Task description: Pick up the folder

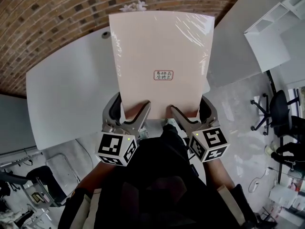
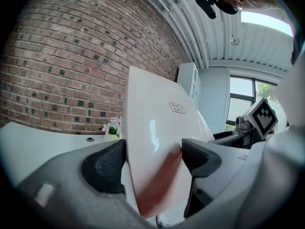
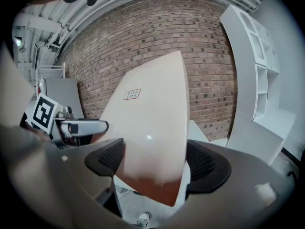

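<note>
The pale folder point(image 1: 162, 61) is being held upright in the air, above and clear of the white table point(image 1: 62, 99), its front face with a small printed label point(image 1: 163, 75) turning toward the head camera. The left gripper point(image 1: 129, 112) is clamping its lower left corner and the right gripper point(image 1: 193, 113) its lower right corner. In each gripper view the two ribbed pads are pressing on opposite faces of the sheet, with nothing else between them.

The glossy cover is catching highlights, so it is probably slick. It is standing flat without drooping, which suggests a light, fairly stiff board. Two spread grips along the bottom edge are suiting it; a single corner grip would likely let it swing or slip.

The folder is hiding the middle of the table, and the grippers are covering its bottom edge. The label's print is too small to read, and whether papers are lying inside cannot be told. A small flower pot point(image 1: 133, 6) is peeking out behind its top edge, before the brick wall point(image 1: 47, 13).
</note>
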Available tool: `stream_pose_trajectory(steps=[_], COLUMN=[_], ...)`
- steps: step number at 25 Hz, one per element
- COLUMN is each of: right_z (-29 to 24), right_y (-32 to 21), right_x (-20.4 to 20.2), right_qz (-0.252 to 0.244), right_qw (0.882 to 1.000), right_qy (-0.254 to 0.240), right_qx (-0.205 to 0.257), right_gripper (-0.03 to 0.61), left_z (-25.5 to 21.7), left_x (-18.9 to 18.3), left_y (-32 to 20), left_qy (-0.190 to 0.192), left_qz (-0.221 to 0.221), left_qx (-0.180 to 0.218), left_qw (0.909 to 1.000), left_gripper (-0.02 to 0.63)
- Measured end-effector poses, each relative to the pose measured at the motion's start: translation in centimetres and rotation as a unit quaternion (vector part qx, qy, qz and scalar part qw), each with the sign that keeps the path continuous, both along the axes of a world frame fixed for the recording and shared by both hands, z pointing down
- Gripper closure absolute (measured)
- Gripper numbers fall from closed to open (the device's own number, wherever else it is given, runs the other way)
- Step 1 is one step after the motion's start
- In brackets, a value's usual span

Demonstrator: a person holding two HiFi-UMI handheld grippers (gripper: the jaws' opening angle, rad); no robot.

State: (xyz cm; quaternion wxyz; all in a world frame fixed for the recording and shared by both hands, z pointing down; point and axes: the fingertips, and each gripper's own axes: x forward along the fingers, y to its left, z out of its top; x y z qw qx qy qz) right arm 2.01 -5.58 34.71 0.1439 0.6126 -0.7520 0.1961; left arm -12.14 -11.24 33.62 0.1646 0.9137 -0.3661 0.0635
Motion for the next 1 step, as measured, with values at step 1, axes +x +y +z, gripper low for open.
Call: stream_pose_trajectory(steps=[1], right_z=[0.04], right_y=[0.08], right_x=[0.0], right_qz=[0.001], right_qw=[1.0], right_qy=[-0.001], right_qx=[0.0], right_gripper=[0.172], left_z=[0.02], left_x=[-0.01], left_y=[0.07], left_qy=[-0.001], left_qz=[0.0], left_qx=[0.0], left_qw=[1.0], left_gripper=[0.252])
